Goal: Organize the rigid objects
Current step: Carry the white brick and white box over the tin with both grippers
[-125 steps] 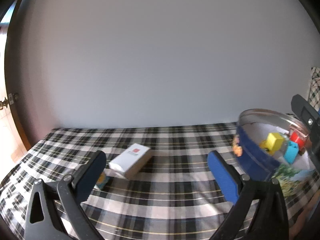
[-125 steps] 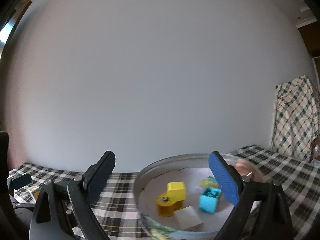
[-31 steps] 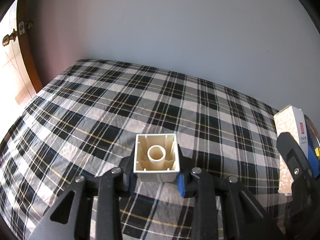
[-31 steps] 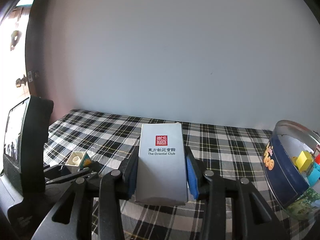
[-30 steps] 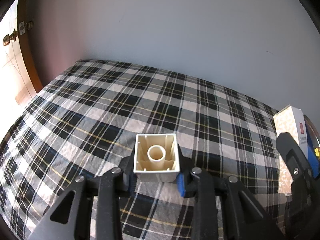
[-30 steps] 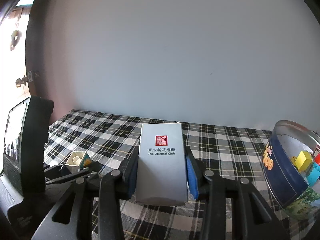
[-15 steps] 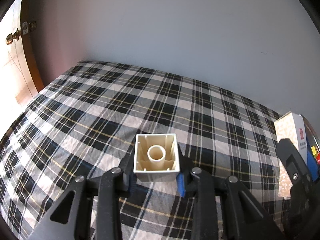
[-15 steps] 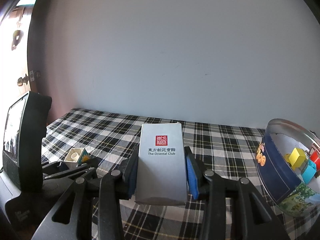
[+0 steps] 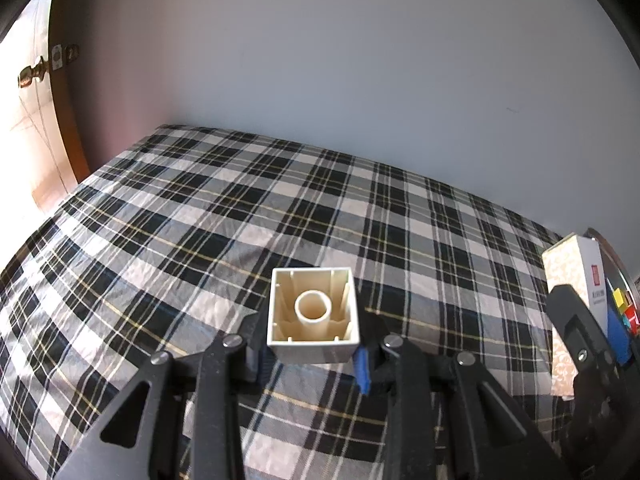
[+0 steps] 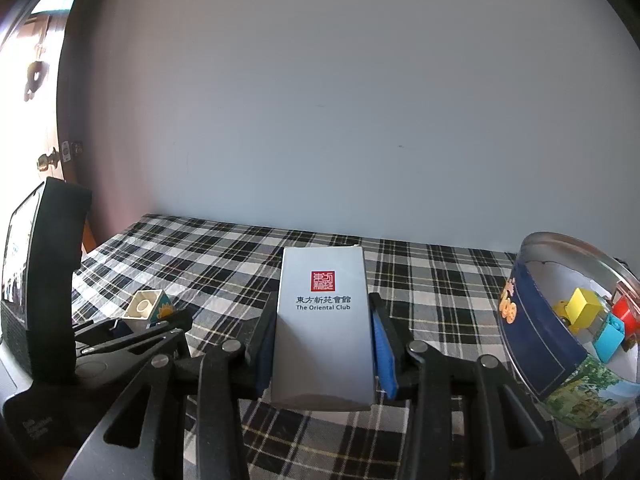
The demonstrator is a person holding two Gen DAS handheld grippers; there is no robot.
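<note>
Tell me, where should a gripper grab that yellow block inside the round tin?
Probably by two opposite flat sides of the yellow plastic block, coming down through the open top of the round blue metal tin. The tin's wall blocks any sideways reach, and a red block and a light blue block sit close beside it, so pick the freest pair of faces.

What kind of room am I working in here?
Probably a bedroom in a home: the work surface looks like a bed under a black-and-white plaid cloth, set against a plain pale wall, with a wooden door with a brass knob at the left.
</note>
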